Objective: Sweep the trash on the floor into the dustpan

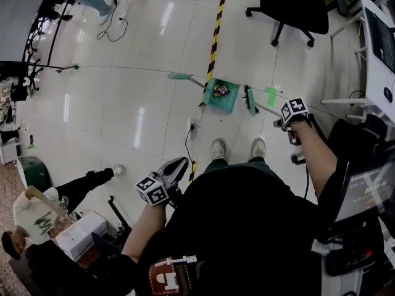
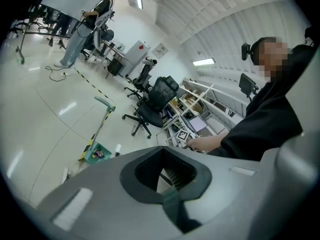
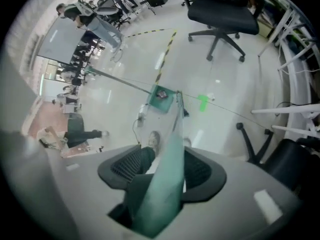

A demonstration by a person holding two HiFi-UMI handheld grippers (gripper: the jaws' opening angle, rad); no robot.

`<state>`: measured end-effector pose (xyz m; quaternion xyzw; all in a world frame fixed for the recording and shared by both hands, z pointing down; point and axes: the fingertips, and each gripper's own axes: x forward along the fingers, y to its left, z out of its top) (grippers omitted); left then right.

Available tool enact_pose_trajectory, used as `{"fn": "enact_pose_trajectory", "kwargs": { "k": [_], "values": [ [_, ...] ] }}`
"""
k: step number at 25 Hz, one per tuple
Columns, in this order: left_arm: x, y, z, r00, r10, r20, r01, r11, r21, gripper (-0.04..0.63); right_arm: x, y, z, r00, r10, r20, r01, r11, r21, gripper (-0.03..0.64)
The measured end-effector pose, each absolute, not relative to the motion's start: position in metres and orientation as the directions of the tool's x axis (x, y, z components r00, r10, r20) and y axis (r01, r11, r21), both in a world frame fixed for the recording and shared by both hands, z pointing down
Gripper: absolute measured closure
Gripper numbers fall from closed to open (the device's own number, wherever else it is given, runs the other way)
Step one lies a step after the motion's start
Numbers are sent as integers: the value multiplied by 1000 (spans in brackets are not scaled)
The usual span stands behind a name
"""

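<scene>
A green dustpan (image 1: 220,95) stands on the glossy floor ahead of the person's shoes, with dark trash (image 1: 221,90) lying in it; its long handle (image 1: 179,76) leans to the upper left, held by nothing. It also shows in the left gripper view as the dustpan (image 2: 97,153) and in the right gripper view as the dustpan (image 3: 161,95). Just right of it rests the broom head (image 1: 249,100). My right gripper (image 1: 286,121) is shut on the broom handle (image 3: 170,154). My left gripper (image 1: 178,165) hangs low by the person's left side, jaws close together and empty (image 2: 162,173).
Yellow-black tape (image 1: 214,36) runs up the floor behind the dustpan. A green tape patch (image 1: 270,95) lies near the broom. A black office chair (image 1: 290,8) stands at the back right, desks (image 1: 379,60) at right. A cable (image 1: 187,142) trails near the shoes. A person (image 1: 37,224) sits lower left.
</scene>
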<state>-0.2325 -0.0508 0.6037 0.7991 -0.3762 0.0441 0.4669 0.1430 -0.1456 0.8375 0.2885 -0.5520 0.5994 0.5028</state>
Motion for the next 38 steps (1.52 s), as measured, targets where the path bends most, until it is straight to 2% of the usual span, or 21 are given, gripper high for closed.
{"fn": "enact_pose_trajectory", "kwargs": {
  "k": [3,6,16,21,25,31,38],
  "values": [
    [-236,-47,599,717,-560,415,-638,-288,714,597,92,-148,819,-460,264,848,-867,75,-493,371],
    [-237,-47,602,710,-571,412,-640,-280,715,597,75,-153,808,-504,255,825,-836,95,-540,371],
    [-237,-48,609,701,-600,387,-632,-271,726,597,133,-146,811,-403,247,881,-900,71,-431,371],
    [-243,-35,599,681,-607,409,-647,-236,725,597,128,-143,822,-342,287,895,-928,50,-370,370],
    [-261,-18,604,660,-616,431,-663,-207,720,597,88,-138,838,-373,311,874,-918,14,-397,370],
    [-282,-9,606,642,-643,419,-663,-191,723,597,36,-145,819,-511,282,812,-844,18,-537,373],
    [-292,-29,601,661,-655,365,-638,-235,733,597,64,-134,788,-464,261,847,-870,44,-491,371]
  ]
}}
